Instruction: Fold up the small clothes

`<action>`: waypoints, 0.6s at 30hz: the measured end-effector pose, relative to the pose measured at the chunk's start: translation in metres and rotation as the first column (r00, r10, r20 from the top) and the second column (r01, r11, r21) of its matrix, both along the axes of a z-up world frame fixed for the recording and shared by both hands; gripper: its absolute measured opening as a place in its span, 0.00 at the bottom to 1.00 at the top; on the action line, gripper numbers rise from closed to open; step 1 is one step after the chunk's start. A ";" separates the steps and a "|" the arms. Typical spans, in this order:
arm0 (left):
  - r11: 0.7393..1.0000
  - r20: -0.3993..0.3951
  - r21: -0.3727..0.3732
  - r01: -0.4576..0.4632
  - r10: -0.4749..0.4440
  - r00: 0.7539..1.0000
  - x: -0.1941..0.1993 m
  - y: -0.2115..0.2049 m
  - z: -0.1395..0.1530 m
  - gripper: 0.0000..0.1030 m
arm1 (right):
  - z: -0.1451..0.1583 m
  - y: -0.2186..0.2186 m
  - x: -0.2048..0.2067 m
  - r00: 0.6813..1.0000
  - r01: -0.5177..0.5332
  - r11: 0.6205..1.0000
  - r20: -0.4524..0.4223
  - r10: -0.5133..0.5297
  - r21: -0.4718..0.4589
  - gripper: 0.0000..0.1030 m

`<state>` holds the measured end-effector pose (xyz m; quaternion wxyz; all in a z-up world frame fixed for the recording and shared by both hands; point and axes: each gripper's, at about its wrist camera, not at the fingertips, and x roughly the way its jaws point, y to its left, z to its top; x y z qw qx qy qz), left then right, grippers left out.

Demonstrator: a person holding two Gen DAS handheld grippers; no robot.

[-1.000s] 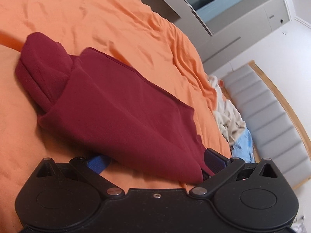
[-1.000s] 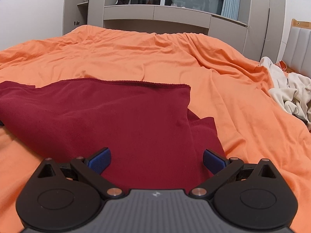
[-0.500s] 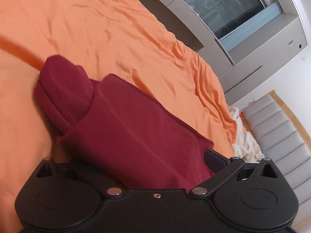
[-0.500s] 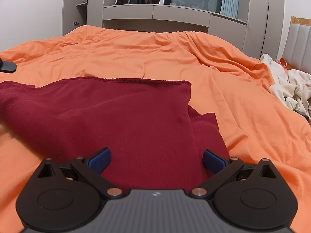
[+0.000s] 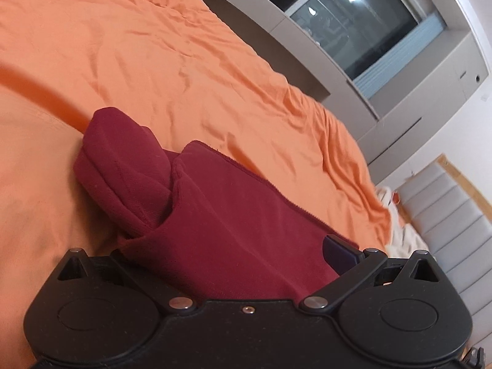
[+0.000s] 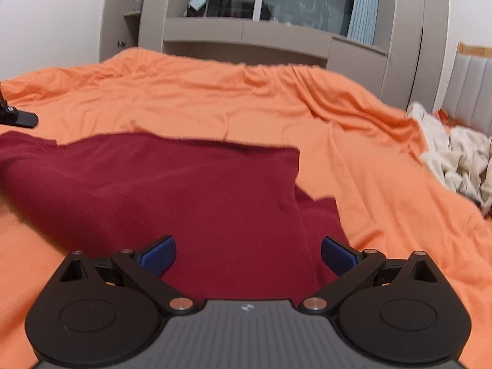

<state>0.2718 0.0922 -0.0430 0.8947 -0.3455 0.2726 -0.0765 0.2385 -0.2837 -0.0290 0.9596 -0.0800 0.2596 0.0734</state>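
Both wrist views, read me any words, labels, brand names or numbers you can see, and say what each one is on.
No readable text in either view.
Right gripper: a small pale emblem on its grey ribbed body, a mark, not letters.
Dark red garment, orange bedcover, grey cabinets: no print or labels visible.

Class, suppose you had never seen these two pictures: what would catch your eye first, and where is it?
First comes the dark red garment, partly folded and lying in the near middle of the bright orange bedspread that fills both views. Next is the crumpled pile of pale clothes at the bed's right edge, beside the grey padded headboard. Both the left gripper and the right gripper sit low over the garment with jaws apart.
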 end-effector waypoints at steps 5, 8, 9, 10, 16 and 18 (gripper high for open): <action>0.999 -0.003 0.032 0.011 -0.011 1.000 0.001 -0.004 0.000 0.99 | 0.014 0.021 0.003 0.997 -0.046 0.999 0.057 0.046 -0.001 1.00; 0.997 -0.003 0.076 0.012 -0.012 1.000 0.000 -0.011 -0.001 0.99 | 0.021 0.039 0.019 0.995 -0.081 0.997 0.051 0.080 0.017 1.00; 0.996 -0.002 0.092 0.013 -0.013 1.000 0.000 -0.013 -0.001 0.99 | 0.022 0.044 0.024 0.995 -0.086 0.996 0.053 0.085 0.025 1.00; 0.994 -0.002 0.104 0.015 -0.015 1.000 -0.001 -0.014 -0.001 0.99 | 0.023 0.049 0.029 0.995 -0.087 0.996 0.050 0.085 0.032 1.00; 0.993 0.011 0.115 0.029 -0.031 0.999 -0.003 -0.014 -0.004 0.99 | 0.006 0.072 0.042 0.992 -0.122 0.992 -0.012 0.122 0.040 1.00; 0.993 0.012 0.114 0.038 -0.039 0.999 -0.003 -0.014 -0.004 0.99 | -0.004 0.075 0.038 0.993 -0.114 0.993 -0.021 0.115 0.027 1.00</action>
